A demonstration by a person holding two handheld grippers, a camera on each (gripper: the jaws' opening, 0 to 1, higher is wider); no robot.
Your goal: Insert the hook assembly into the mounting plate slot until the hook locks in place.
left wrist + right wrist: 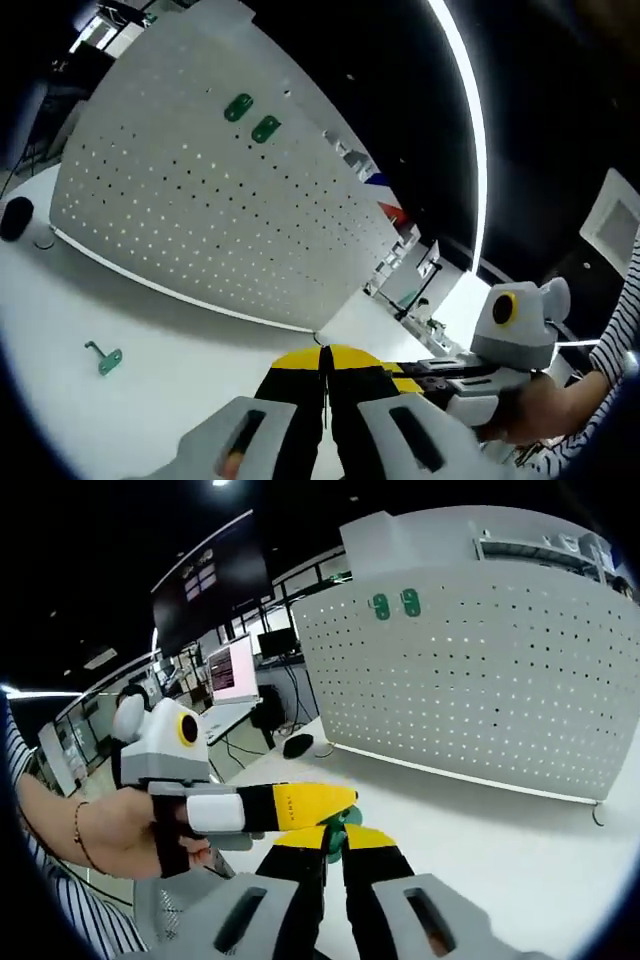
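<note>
White pegboard (230, 200), dotted; green hooks (251, 118); green hook (104, 357) on white bench (180, 380); yellow-and-black left gripper (325, 365); striped sleeve (622, 340).

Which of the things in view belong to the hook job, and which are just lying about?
Job: pegboard; green mounts on it; hook in the right gripper; spare hook on the table.
Lying about: mouse; monitor.

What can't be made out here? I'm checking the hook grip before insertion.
- Green hook piece, right gripper view: mostly hidden by the yellow jaws, so its shape is unclear.
- Two green plates on the pegboard, left gripper view: too small to show slots.
- Loose green hook, left gripper view: small, no detail.
</note>
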